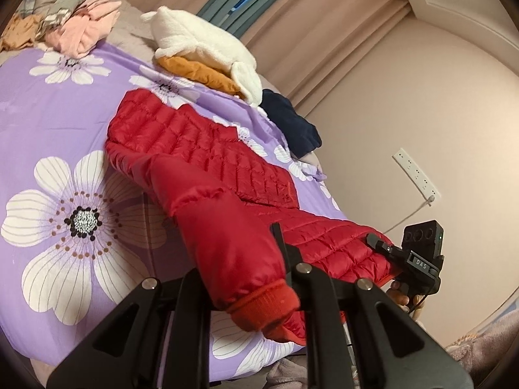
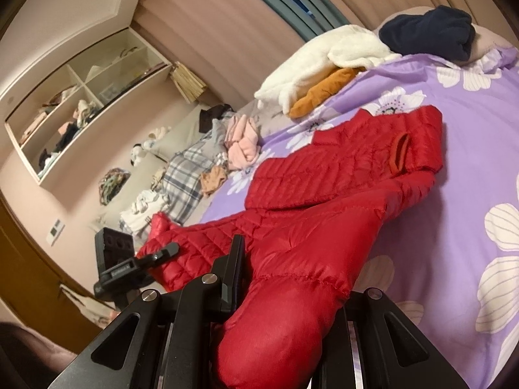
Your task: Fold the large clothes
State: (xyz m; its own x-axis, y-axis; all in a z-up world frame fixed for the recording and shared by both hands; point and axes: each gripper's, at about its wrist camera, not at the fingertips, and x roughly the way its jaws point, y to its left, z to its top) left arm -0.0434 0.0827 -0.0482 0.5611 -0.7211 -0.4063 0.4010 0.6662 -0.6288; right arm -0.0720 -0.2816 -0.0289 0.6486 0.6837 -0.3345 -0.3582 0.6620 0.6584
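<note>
Purple bedding printed with big white flowers (image 1: pixel 58 103) covers the bed and fills most of both views, with pale curtains (image 1: pixel 324 26) and a beige wall behind it. An open shelf unit (image 2: pixel 81 97) hangs on the far wall in the right wrist view.

Across the middle of the bed lies the red quilted puffer jacket (image 1: pixel 207 149), shiny and stitched in narrow horizontal channels, its body flat on the flowered cover and its near end lifted off the bed toward the cameras. One sleeve, smoother and less quilted than the body, ends in a ribbed red knit cuff (image 1: pixel 262 308); a second cuff (image 2: pixel 400 154) shows on the far part of the jacket in the right wrist view.

Beyond the jacket sit a white fleece garment (image 1: pixel 207 39) lying on top of a mustard one (image 1: pixel 198 74), a dark navy garment (image 1: pixel 292 120) at the bed's edge, and a pink pile (image 1: pixel 87 26) near the far corner. A power strip (image 1: pixel 416 178) is fixed to the wall.

The left gripper (image 1: pixel 279 253) is clamped tight on the jacket's sleeve just above the cuff. The right gripper (image 2: pixel 292 278) pinches a thick bunch of the red fabric between its nearly closed fingers.
</note>
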